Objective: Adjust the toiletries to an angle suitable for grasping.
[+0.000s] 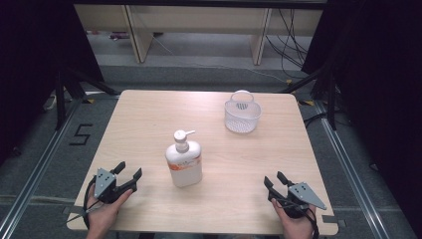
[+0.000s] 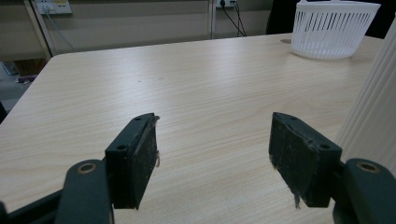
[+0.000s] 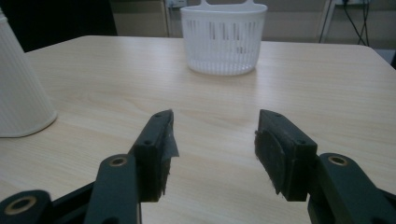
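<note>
a person rests two hand-held grippers at the near edge of a light wooden table (image 1: 149,114). the left gripper (image 1: 128,174) sits at the near left corner with its jaws spread wide and nothing between them; the right gripper (image 1: 275,181) sits at the near right corner, likewise released and empty. a white pump bottle (image 1: 184,160) with an orange label stands upright between them, nearer the left gripper. a white slotted basket (image 1: 242,114) stands well apart, toward the far right.
</note>
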